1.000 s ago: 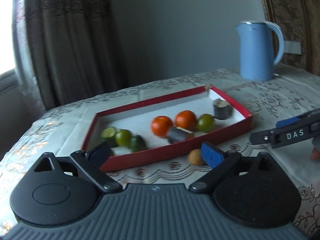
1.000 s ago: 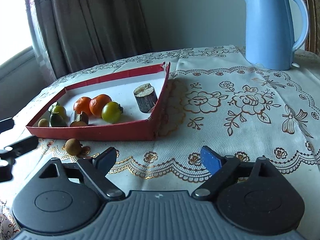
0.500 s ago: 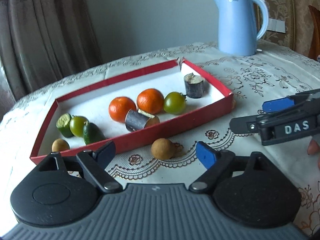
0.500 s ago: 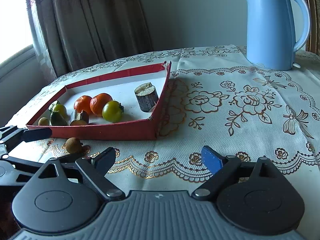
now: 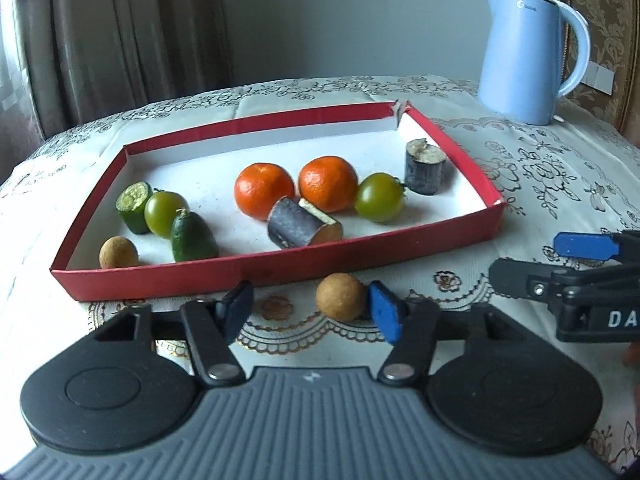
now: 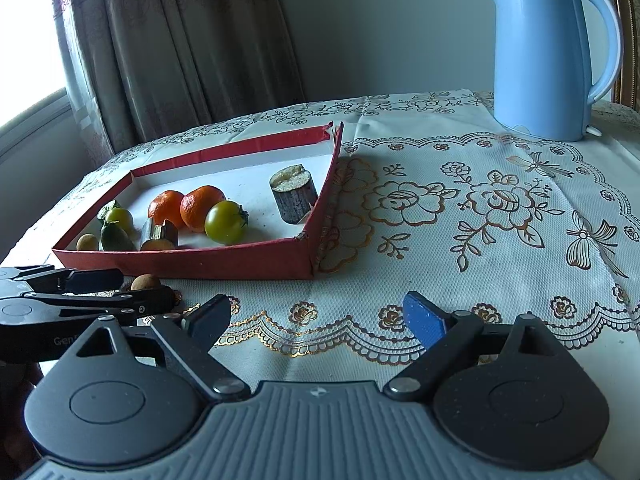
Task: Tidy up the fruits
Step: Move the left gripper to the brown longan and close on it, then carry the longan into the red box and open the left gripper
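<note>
**newbie_ops:** How far along are you with the fruit sorting?

**me:** Nearly done, I'd say. The red tray (image 5: 280, 268) already holds two oranges (image 5: 264, 190), two green tomatoes (image 5: 379, 197), cucumber bits and two cane chunks, plus one brown longan (image 5: 118, 253) in the near left corner. One stray longan (image 5: 341, 297) sits on the tablecloth (image 6: 460, 240) just outside the tray's front wall.

**newbie_ops:** Got it gripped?

**me:** Not yet. My left gripper (image 5: 308, 312) has just been closing around it; the right pad looks about touching, the left pad is apart, so no pinch. My right gripper (image 6: 320, 320) is spread wide over bare cloth, holding nothing.

**newbie_ops:** Room to move?

**me:** It needs a lift over the tray's front wall. There's open floor mid-tray behind the fruit, and the kettle (image 6: 548, 52) stands well apart.
</note>
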The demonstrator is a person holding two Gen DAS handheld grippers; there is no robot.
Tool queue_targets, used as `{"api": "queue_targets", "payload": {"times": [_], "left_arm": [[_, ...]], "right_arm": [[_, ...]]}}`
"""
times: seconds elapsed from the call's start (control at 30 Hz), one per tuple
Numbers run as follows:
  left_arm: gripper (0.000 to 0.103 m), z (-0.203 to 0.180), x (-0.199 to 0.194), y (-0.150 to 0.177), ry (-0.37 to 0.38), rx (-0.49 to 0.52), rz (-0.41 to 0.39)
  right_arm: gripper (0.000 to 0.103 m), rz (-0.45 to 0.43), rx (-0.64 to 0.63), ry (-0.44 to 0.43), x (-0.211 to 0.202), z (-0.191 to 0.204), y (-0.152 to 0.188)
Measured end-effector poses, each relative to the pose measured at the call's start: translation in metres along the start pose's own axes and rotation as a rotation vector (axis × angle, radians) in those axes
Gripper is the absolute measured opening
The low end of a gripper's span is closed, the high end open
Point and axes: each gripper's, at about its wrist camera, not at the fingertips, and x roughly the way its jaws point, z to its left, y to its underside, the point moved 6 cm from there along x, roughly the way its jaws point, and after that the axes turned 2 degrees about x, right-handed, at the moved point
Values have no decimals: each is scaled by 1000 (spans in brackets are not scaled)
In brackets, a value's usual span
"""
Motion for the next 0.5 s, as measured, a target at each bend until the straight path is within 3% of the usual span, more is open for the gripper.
{"api": "queue_targets", "payload": {"times": [0.13, 0.37, 0.5], "left_arm": [[38, -8, -1, -1, 11, 12, -1], [26, -15, -1, -2, 22, 12, -3], [25, -19, -2, -1, 4, 28, -11]], "right_arm": [[94, -1, 0, -2, 0, 0, 0], [94, -1, -1, -2, 0, 0, 0], [94, -1, 0, -3, 0, 0, 0]]}}
